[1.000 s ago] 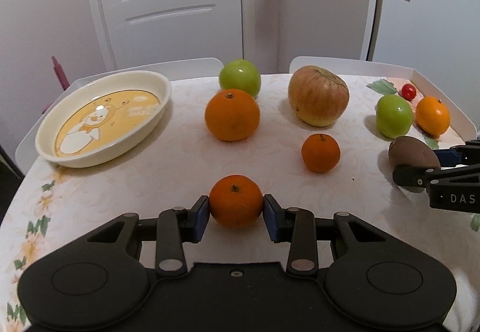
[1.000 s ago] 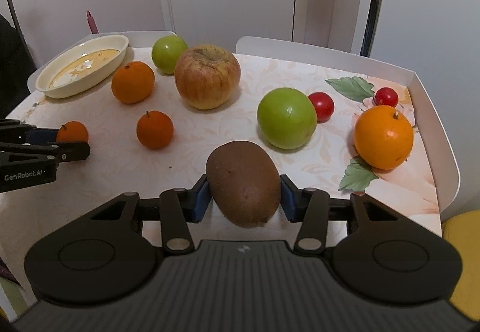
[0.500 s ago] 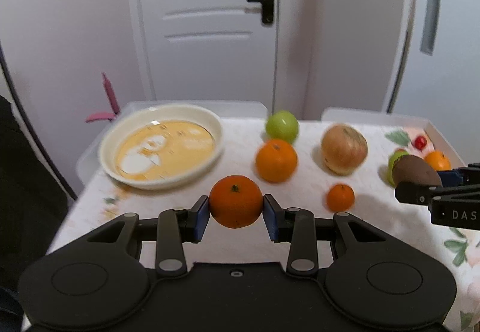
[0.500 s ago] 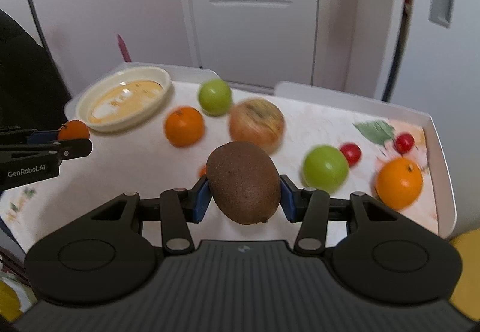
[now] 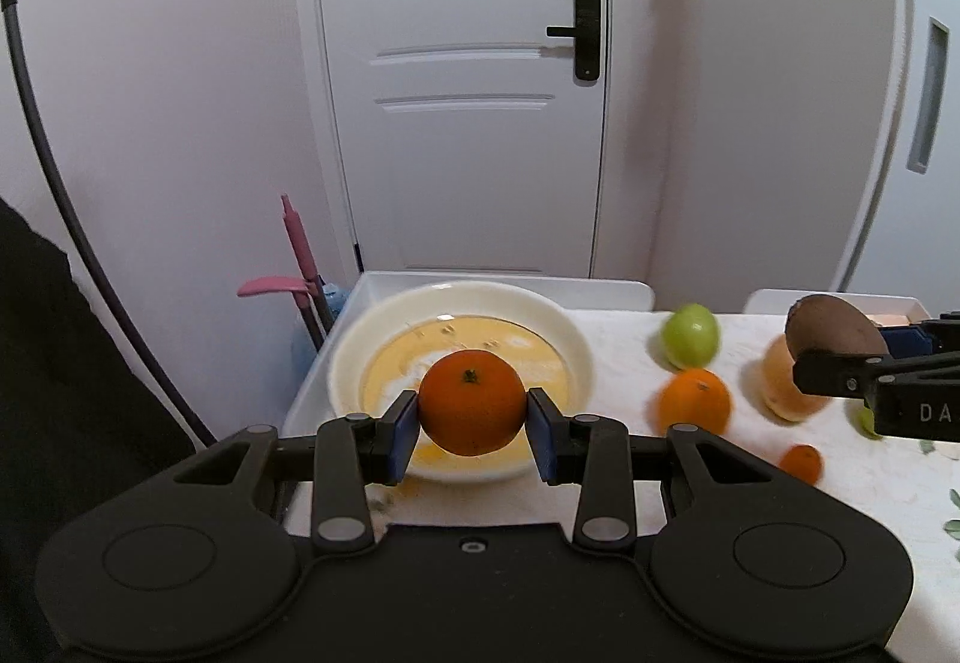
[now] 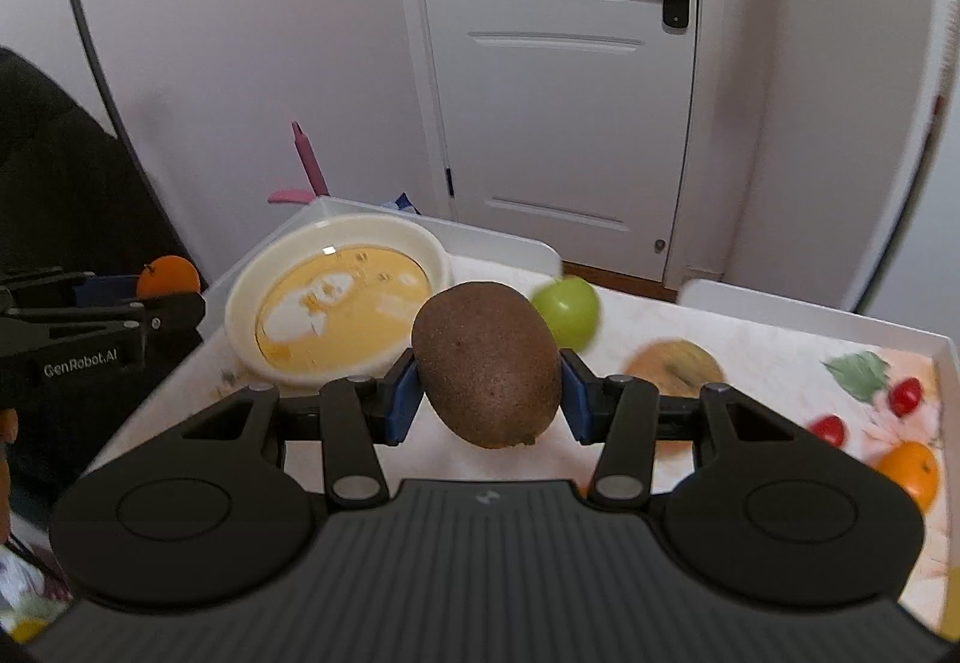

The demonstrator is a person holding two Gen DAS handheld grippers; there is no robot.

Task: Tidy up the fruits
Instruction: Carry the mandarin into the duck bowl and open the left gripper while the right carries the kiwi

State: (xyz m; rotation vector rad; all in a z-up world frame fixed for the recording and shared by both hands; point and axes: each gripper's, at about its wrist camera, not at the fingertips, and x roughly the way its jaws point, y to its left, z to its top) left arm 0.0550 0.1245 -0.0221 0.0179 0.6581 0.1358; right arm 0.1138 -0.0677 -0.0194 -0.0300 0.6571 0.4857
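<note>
My left gripper (image 5: 472, 432) is shut on a small orange (image 5: 471, 402) and holds it in the air just in front of the cream oval dish (image 5: 564, 339) with a yellow cartoon bottom. My right gripper (image 6: 487, 402) is shut on a brown kiwi (image 6: 486, 363), lifted above the table to the right of the dish (image 6: 246, 303). The right gripper with the kiwi (image 5: 834, 330) shows at the right edge of the left wrist view. The left gripper with the orange (image 6: 168, 276) shows at the left of the right wrist view.
On the tablecloth lie a green apple (image 5: 690, 336), a big orange (image 5: 696, 402), a small orange (image 5: 801, 462) and a large yellow-red apple (image 6: 675, 366). Cherry tomatoes (image 6: 906, 396) and another orange (image 6: 909, 471) lie at the right. White chair backs (image 6: 498, 240) stand behind the table.
Both grippers have lifted off the table with their fruit and swung left toward the dish. The dish now sits straight ahead of the left gripper.
</note>
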